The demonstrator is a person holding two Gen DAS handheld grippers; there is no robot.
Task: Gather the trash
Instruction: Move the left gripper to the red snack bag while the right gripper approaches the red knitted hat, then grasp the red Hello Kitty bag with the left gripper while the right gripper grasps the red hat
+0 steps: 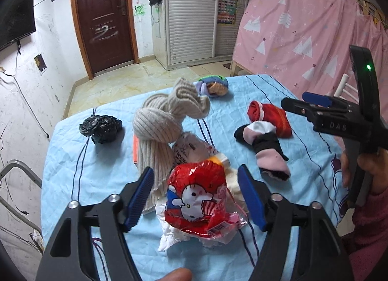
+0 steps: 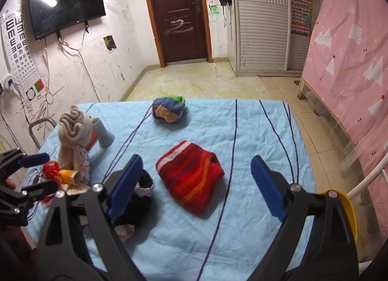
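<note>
Right gripper [image 1: 315, 101] arm facing you in left wrist view: raised letters "DAS". White wrapper [image 1: 191, 149] behind red packet [image 1: 197, 198]: "nepia" partly legible. Red packet: cartoon cat picture, barcode label at lower edge, digits too small for you to read. Eye chart [image 2: 20, 50] on left wall: rows of "E" shapes, shrinking downward. Wall poster [image 2: 300, 18] beside shutter: grid print, unreadable.

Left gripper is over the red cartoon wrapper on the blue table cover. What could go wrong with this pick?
1. The left gripper is open around the red wrapper, which lies on white tissue; closing may pinch tissue too, or the slick foil may slip out.
2. The beige knotted sock lies right beside the left finger and might get snagged.
3. The right gripper, open above the red striped sock, could grab laundry instead of trash.
</note>
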